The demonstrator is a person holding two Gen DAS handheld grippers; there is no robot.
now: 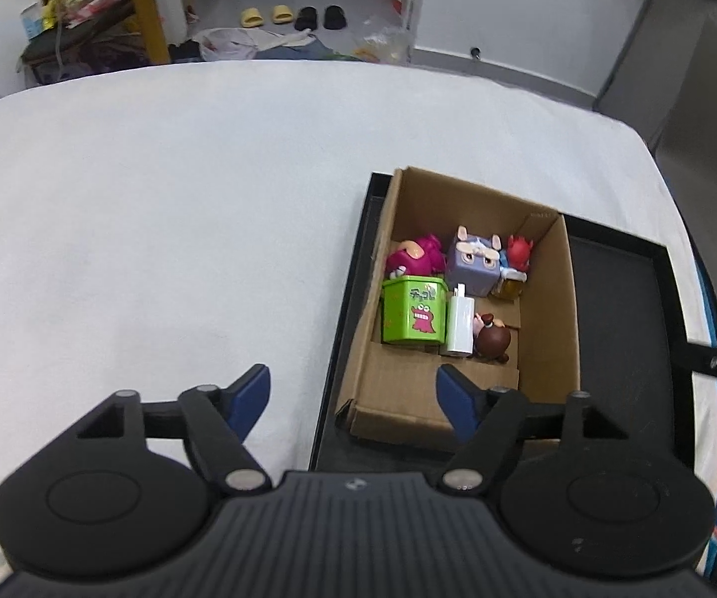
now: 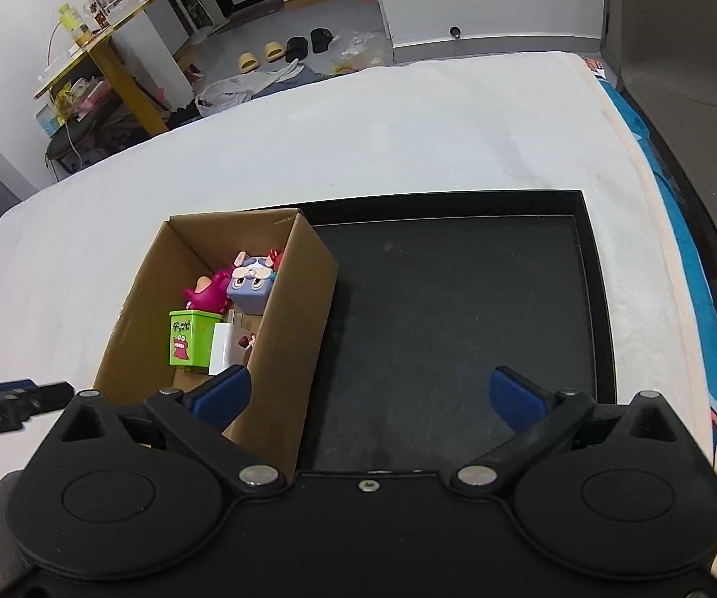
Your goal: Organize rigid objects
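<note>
A cardboard box point(image 1: 550, 309) point(image 2: 288, 344) stands in the left part of a black tray point(image 1: 622, 309) point(image 2: 458, 329) on a white-covered surface. Inside it lie a green tin point(image 1: 413, 310) point(image 2: 191, 339), a white charger point(image 1: 460, 326) point(image 2: 226, 349), a magenta toy point(image 1: 415, 259) point(image 2: 209, 294), a purple cube figure point(image 1: 475, 261) point(image 2: 253, 281), a red figure point(image 1: 518, 251) and a brown-haired figure point(image 1: 493, 341). My left gripper point(image 1: 353, 398) hovers open over the box's near left corner, holding nothing. My right gripper point(image 2: 368, 393) is open wide over the tray's near part, with nothing between its fingers.
The white cover point(image 1: 159, 229) spreads to the left and beyond the tray. Past its far edge are a yellow shelf point(image 1: 109, 10) with clutter, slippers point(image 1: 293, 15) and clothes on the floor. A grey chair point(image 2: 682, 50) stands at the right.
</note>
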